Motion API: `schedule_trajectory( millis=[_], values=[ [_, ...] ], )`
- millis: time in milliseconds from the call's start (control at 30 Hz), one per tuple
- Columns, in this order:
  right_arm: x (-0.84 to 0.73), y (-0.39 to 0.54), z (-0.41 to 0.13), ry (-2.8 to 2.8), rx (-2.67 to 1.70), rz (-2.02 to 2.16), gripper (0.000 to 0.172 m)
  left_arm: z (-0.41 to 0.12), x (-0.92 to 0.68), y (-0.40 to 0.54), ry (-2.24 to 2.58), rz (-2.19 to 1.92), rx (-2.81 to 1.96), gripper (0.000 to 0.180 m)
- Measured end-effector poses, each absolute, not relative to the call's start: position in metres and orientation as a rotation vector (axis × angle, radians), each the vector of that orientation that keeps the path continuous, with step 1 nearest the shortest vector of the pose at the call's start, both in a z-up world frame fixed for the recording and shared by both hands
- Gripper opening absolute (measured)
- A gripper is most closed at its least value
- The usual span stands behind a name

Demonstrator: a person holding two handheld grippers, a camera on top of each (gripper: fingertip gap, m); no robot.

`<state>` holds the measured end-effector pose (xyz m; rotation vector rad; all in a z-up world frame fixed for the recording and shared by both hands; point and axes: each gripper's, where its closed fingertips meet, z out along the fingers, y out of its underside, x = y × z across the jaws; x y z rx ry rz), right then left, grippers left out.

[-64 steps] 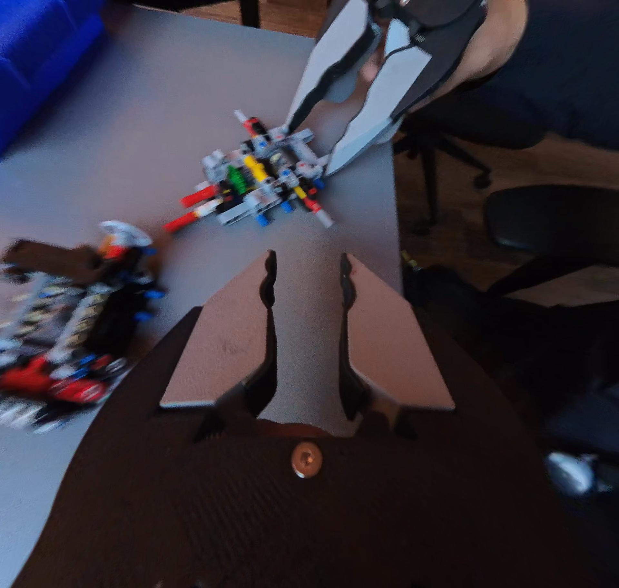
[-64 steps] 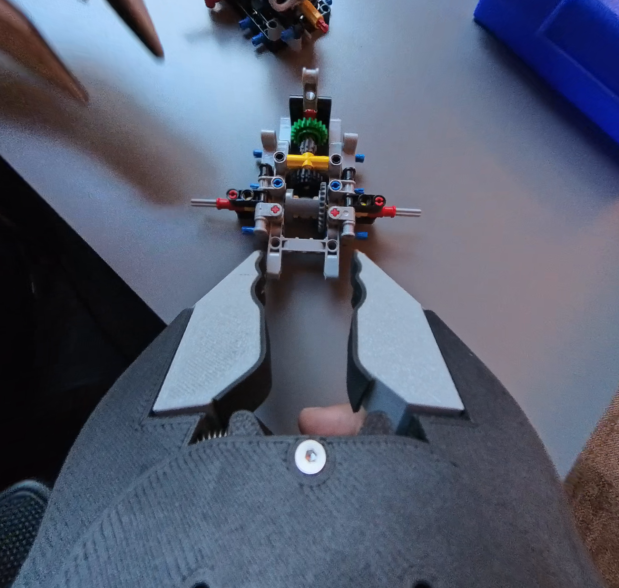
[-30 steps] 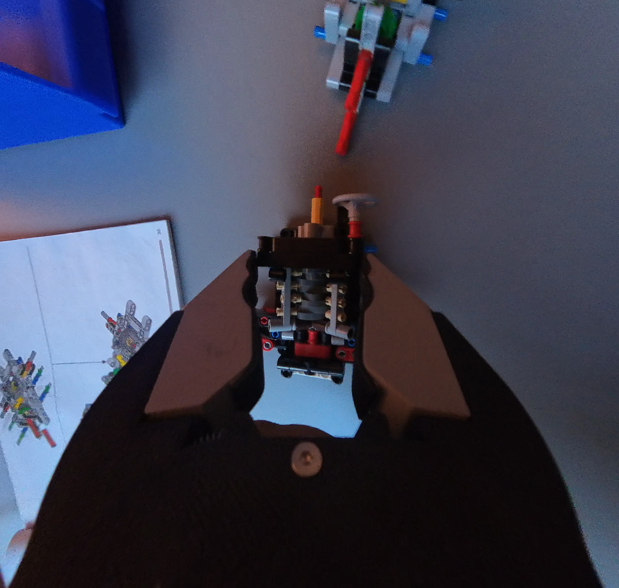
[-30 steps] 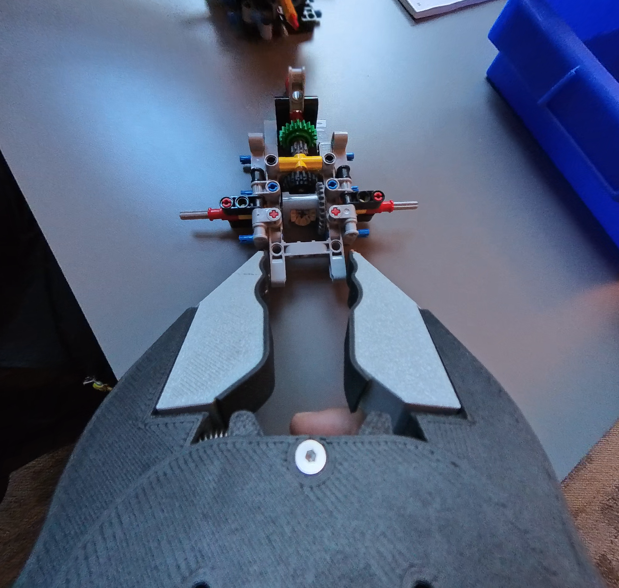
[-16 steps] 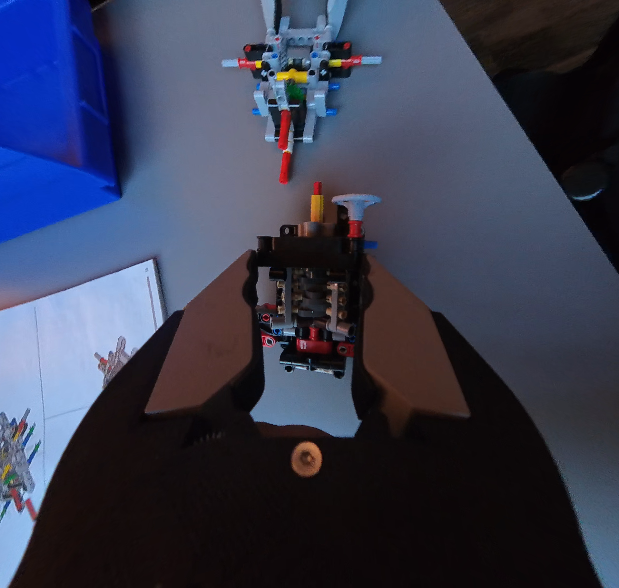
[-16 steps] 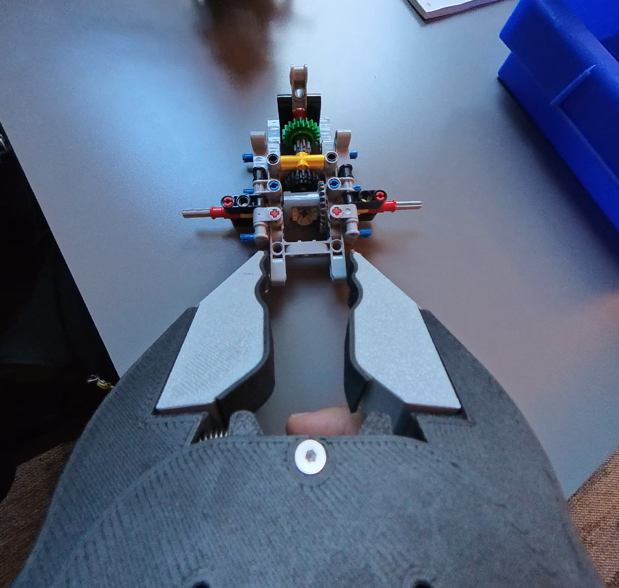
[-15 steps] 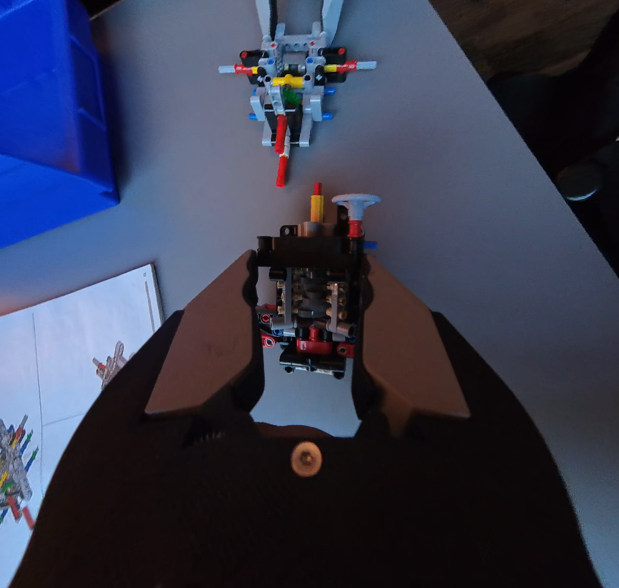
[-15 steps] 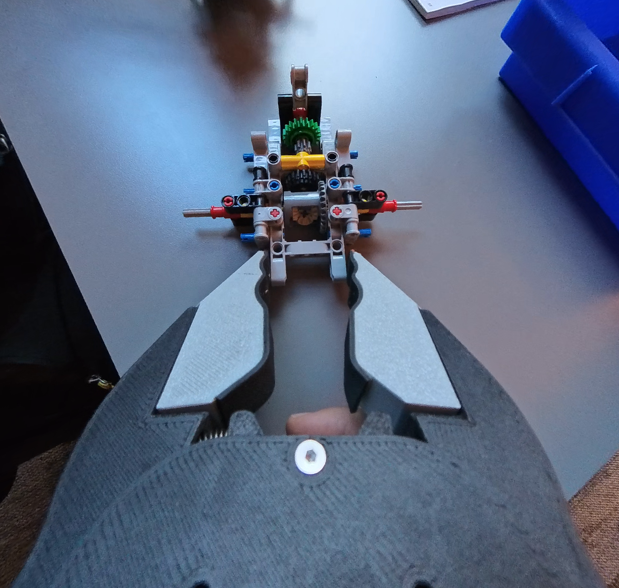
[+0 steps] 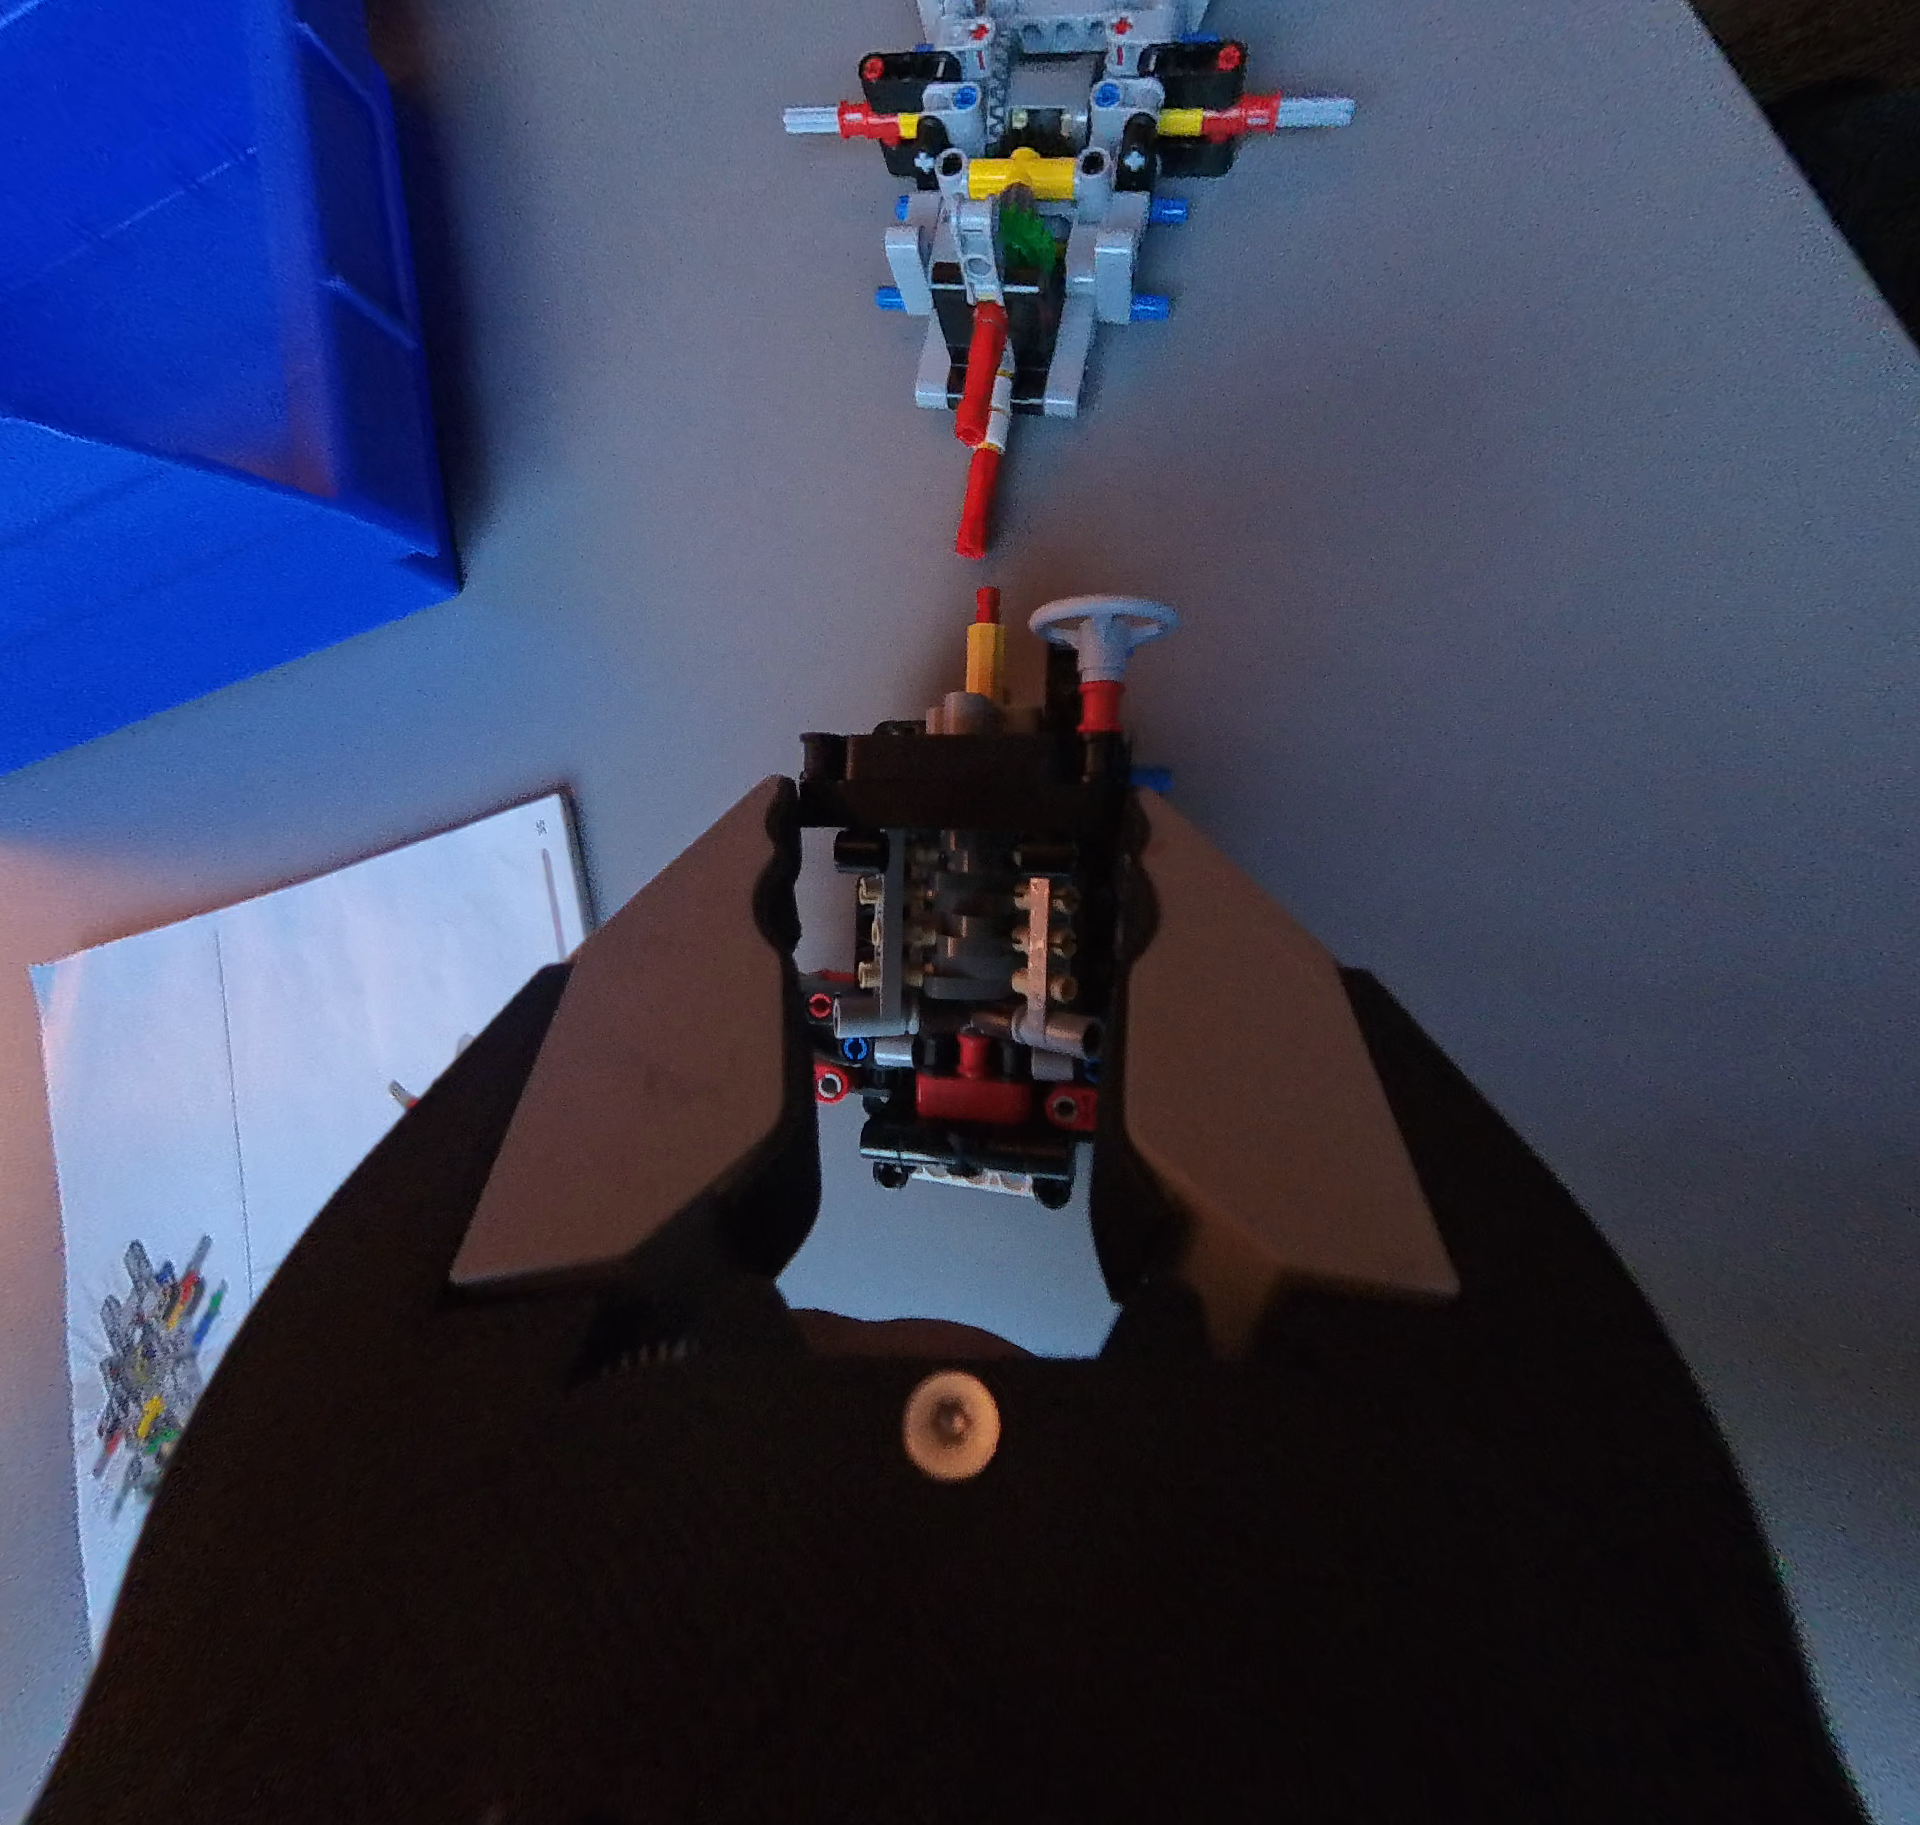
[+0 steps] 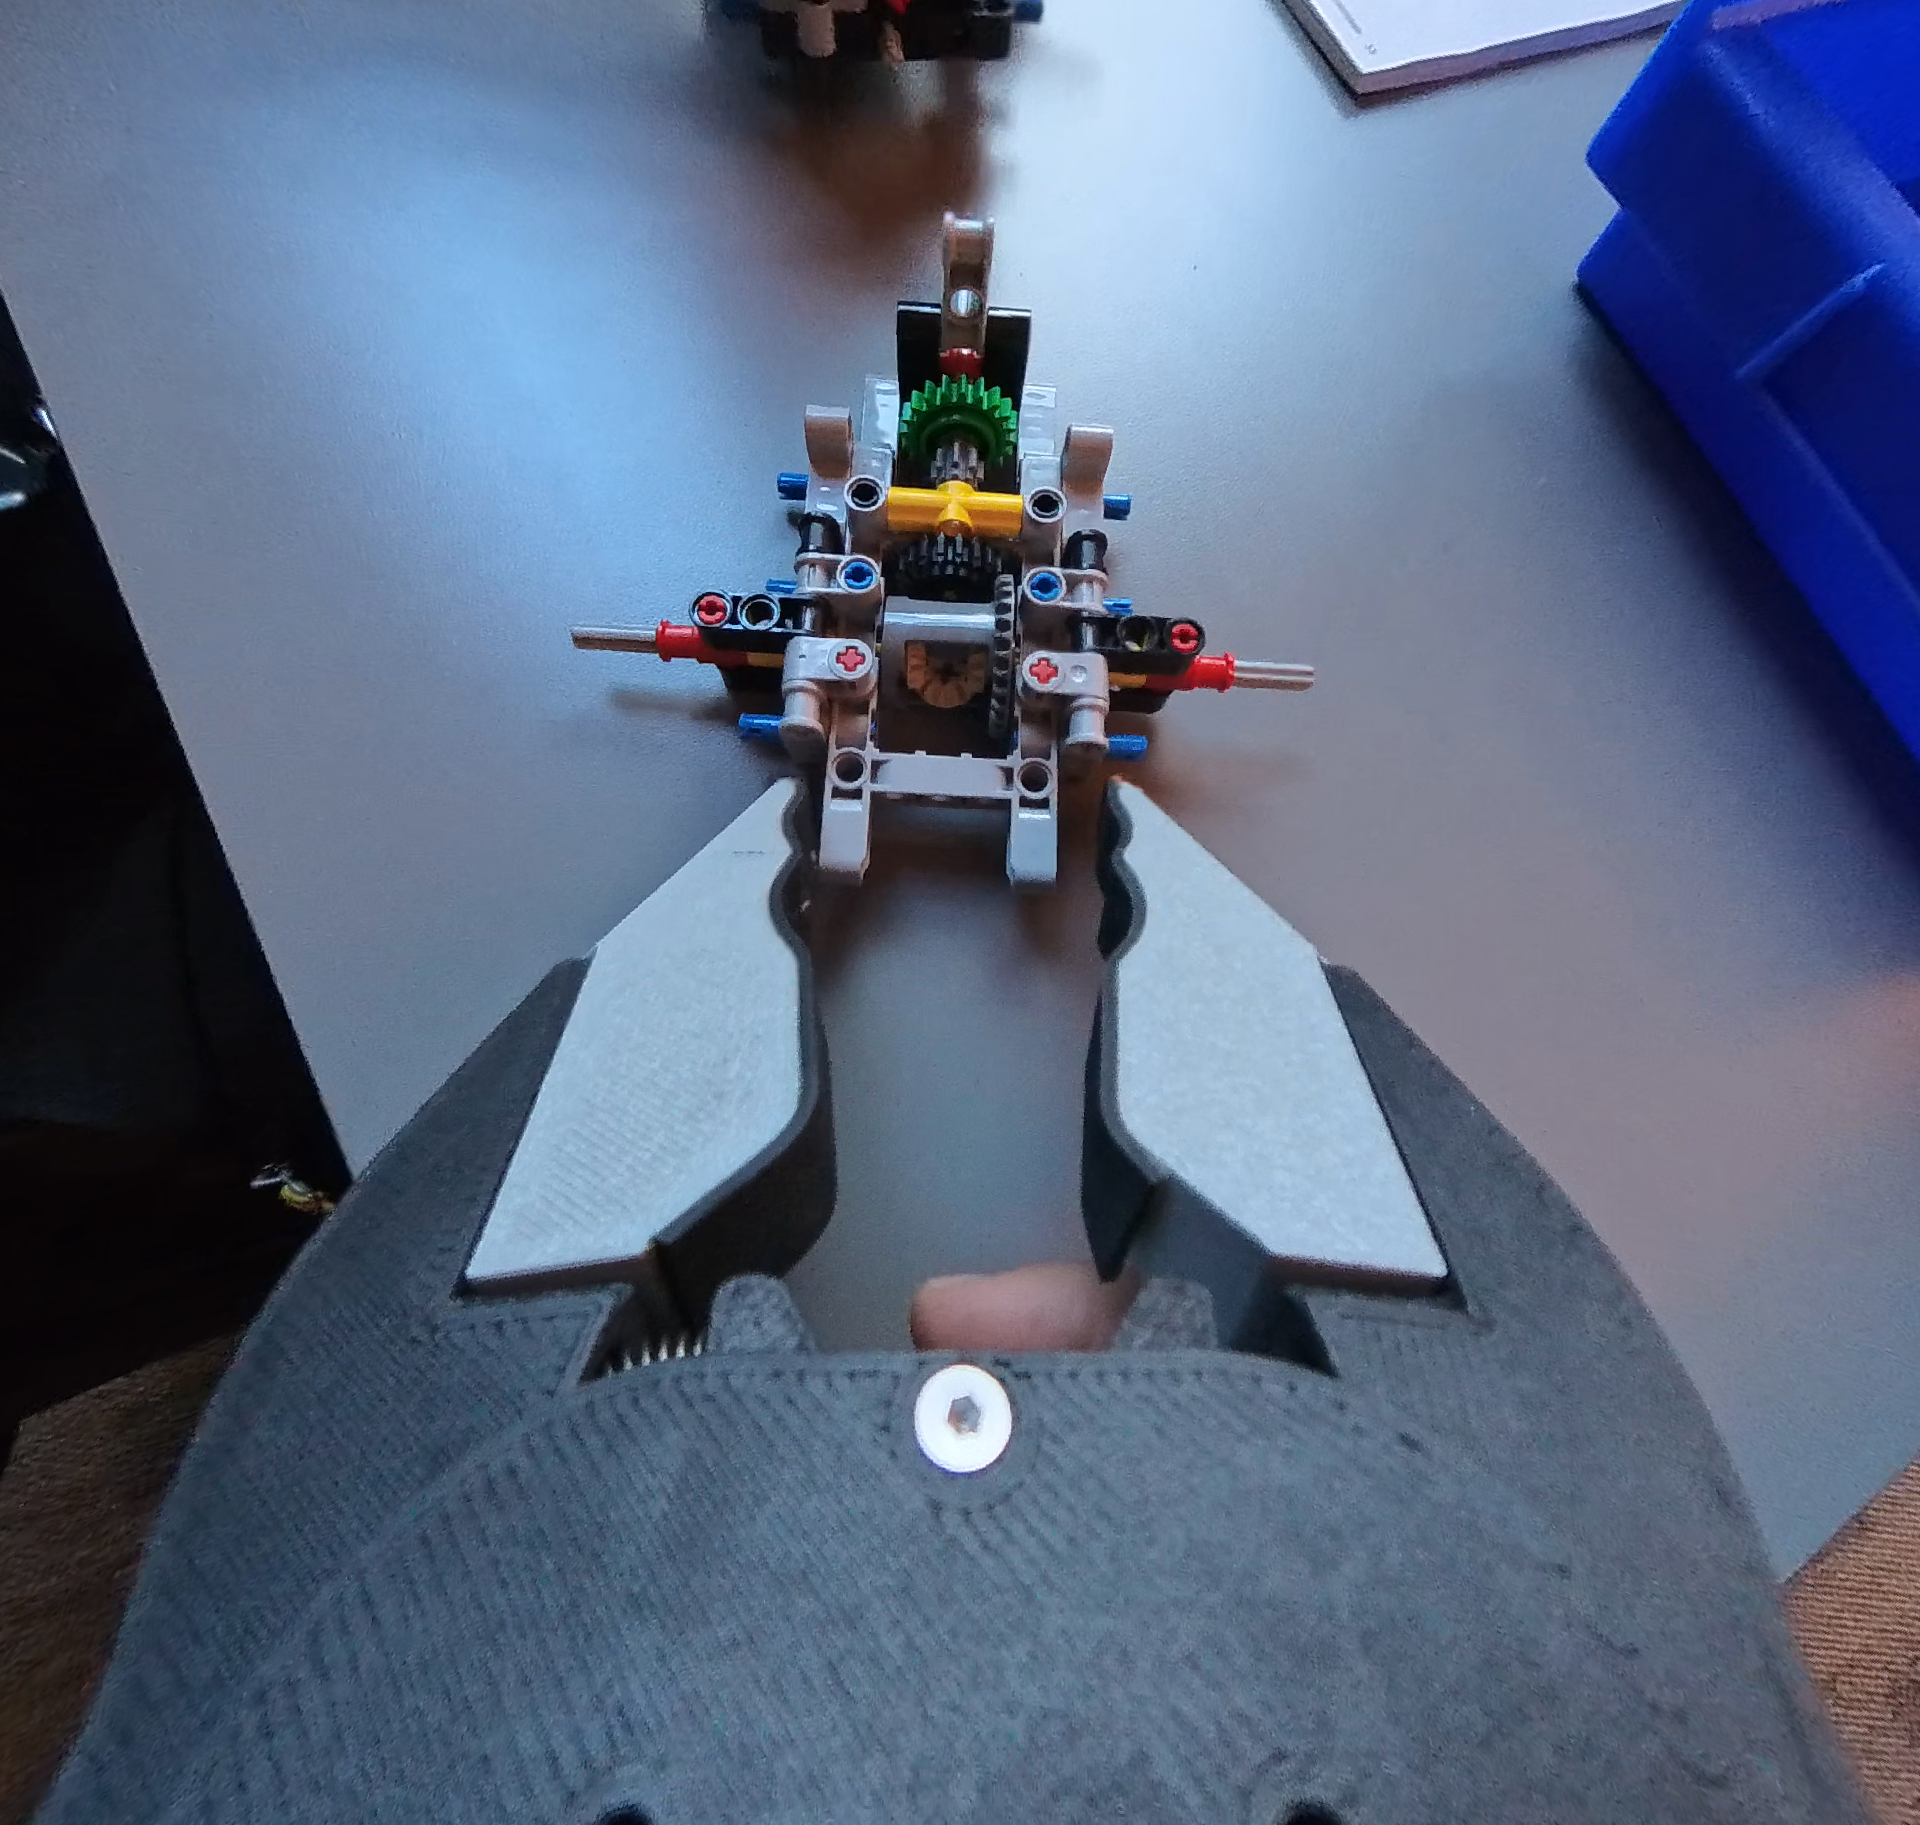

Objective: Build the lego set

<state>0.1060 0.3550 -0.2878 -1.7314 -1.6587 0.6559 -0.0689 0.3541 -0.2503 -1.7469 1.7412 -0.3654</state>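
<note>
Your left tongs (image 9: 961, 799) are squeezed onto a black brick model (image 9: 961, 944); both brown fingers (image 9: 665, 1048) press on its sides. A yellow-and-red stick and a small grey wheel poke out of its front at 12 o'clock.

Your right tongs (image 10: 951, 819) are wide open. The two grey legs of a grey brick model (image 10: 940, 632) sit between the tips. The left tip is just beside its leg; the right tip stands clear of its leg with a gap. That model rests on the surface (image 10: 416, 321) and has a green gear, a yellow bar and thin rods sticking out at 3 and 9 o'clock. Its red rod (image 9: 977, 425) points at the black model, with a small gap between them.

The surface is flat and grey. On it, in your left view, a blue bin (image 9: 187, 321) sits at 10 o'clock and an open booklet (image 9: 291, 1048) with pictures at 8 o'clock. Past the edge of the surface you can see brown floor (image 10: 1860, 1619).
</note>
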Motion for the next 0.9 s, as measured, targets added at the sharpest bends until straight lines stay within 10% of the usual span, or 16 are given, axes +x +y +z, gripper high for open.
schedule_trajectory(
  millis=[900],
  values=[
    [0.089,0.364,-0.288,-1.716,-1.689,0.673,0.043,-0.261,-0.043,0.367,1.816,-0.466,-1.689,0.059]
  ],
)
